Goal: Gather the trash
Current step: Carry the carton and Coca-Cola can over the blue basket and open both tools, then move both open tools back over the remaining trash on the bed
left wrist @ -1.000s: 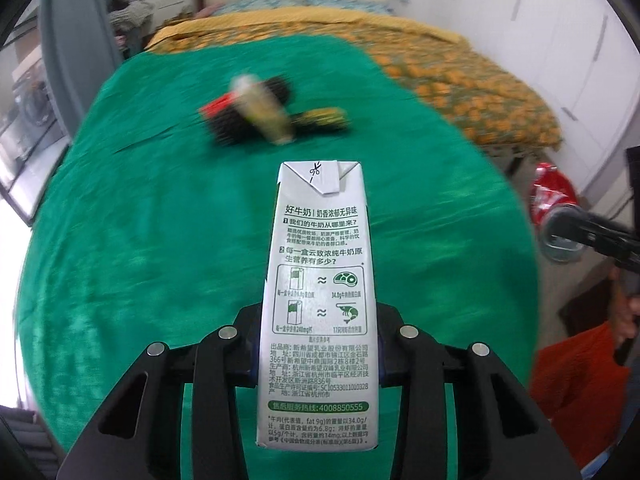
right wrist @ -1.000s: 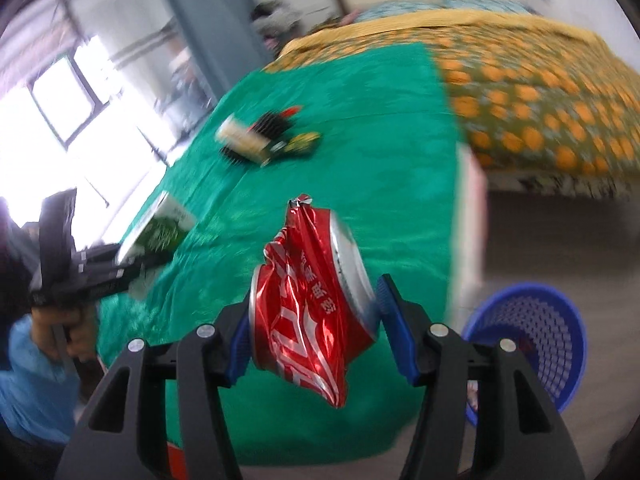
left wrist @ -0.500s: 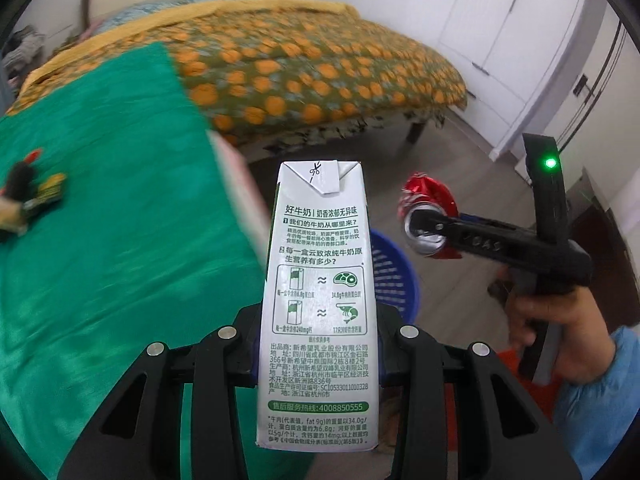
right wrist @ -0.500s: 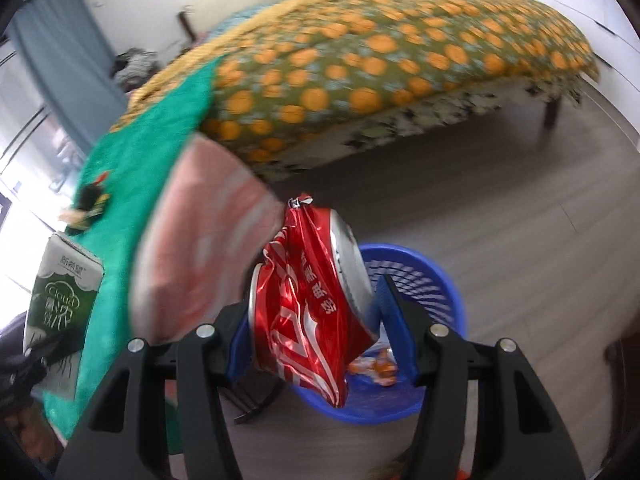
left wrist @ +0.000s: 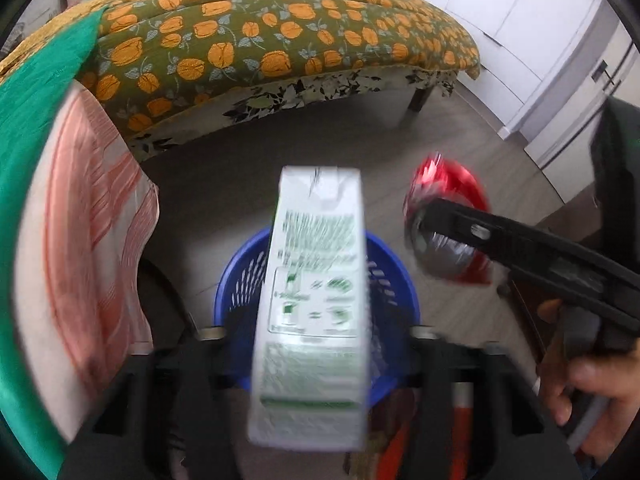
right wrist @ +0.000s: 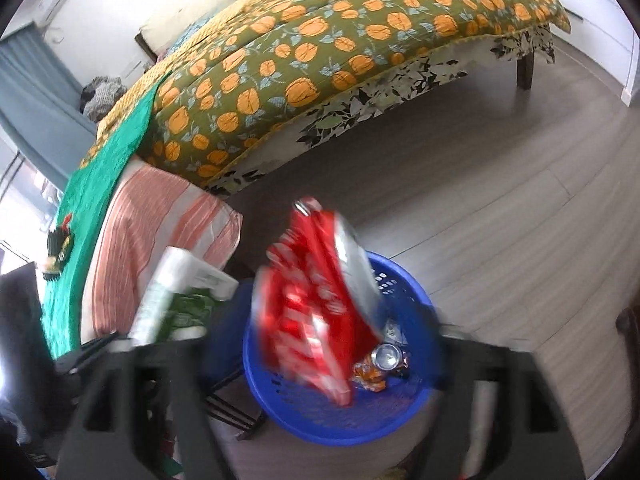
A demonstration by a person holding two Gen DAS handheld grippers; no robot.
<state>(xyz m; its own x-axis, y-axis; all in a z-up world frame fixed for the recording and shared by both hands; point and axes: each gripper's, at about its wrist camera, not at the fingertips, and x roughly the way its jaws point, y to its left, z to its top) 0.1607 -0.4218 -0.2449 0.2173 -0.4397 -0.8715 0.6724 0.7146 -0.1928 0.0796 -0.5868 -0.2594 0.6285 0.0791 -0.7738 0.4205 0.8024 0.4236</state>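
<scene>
We're in a home bedroom here. There's the bed (right wrist: 320,52), low on dark legs, under an olive quilt printed with orange flowers, a pale headboard at its far end. Grey wood-plank floor (right wrist: 500,184) runs beneath it, white wardrobe doors (left wrist: 532,36) line the wall, a blue-grey curtain (right wrist: 36,96) hangs by the window, and a blue plastic basket (right wrist: 416,400) sits on the floor.
</scene>
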